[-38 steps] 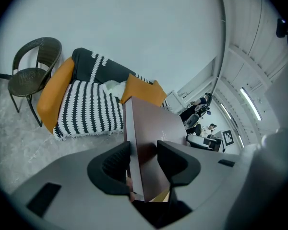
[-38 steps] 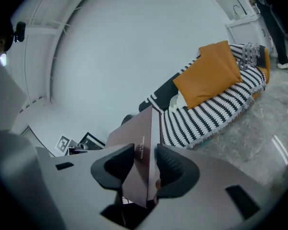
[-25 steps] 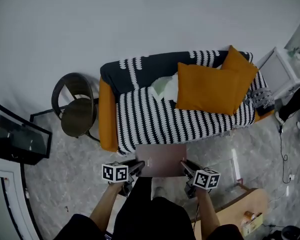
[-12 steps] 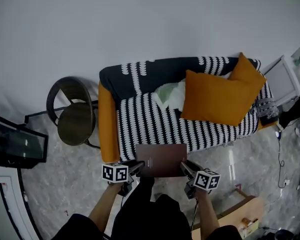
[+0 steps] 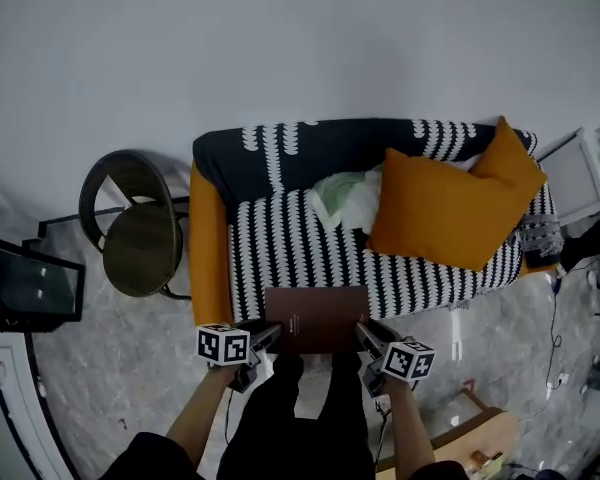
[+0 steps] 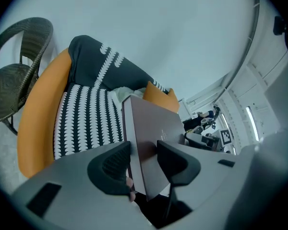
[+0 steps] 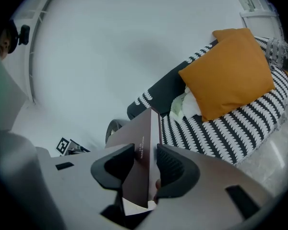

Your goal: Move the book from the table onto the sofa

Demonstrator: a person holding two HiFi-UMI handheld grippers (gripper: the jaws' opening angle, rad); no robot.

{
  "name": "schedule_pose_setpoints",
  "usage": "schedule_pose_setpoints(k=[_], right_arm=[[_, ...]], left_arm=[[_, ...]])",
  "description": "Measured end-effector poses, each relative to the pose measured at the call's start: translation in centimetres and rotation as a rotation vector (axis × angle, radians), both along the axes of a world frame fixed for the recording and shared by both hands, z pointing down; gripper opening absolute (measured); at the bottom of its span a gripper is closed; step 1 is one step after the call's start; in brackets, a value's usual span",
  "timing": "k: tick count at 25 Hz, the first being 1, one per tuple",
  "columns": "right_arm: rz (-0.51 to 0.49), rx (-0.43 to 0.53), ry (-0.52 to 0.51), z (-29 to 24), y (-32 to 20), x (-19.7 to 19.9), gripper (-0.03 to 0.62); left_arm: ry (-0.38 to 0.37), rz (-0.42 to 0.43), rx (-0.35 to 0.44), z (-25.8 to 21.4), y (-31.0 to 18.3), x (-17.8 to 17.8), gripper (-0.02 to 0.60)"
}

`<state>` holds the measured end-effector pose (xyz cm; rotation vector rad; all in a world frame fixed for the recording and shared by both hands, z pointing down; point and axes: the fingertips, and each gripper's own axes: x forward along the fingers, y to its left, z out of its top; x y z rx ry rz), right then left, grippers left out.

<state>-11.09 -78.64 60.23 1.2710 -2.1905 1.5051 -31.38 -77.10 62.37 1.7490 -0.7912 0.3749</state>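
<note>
At the front edge of the sofa (image 5: 310,253), the book (image 5: 317,318) was found held clear of any surface, carried roughly flat between both grippers. On the left gripper (image 5: 270,334), the fingers (image 6: 110,166) were clenched on the book's left edge, one on each face of the cover. The right gripper (image 5: 367,334) grasped the opposite edge in the same way, and neither showed slack at the pads.

The book's long axis ran across from one gripper to the other, about parallel to the seat's front edge. The striped seat lay straight ahead of the fingers, beyond the book's far edge. That far edge overlapped the seat front in the head view, but whether it had cleared the seat could not be told. Neither hand was nearer, as both stood level. The open stretch of seat ahead lay to the left of the orange cushions (image 5: 450,203), which in my judgement was the natural landing place.

Small white print sat near the middle of the brown cover. One line appeared to read "MADE IN CHINA" in the right gripper view, and the line above it was too small to read.
</note>
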Motion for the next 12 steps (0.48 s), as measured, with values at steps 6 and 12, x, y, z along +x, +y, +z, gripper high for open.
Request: schedule_pose_setpoints(k=[6,12], right_arm=[[-0.069,-0.017,-0.009,4.4,-5.1,0.9,0.164],[-0.115,-0.047,-0.026,9.0,-9.2,1.4,0.164]], left_arm=[[-0.017,-0.062,-0.017,4.0,-3.6,1.0,0.184],[-0.044,-0.093,-0.029,8.0,-7.1,1.6,0.184]])
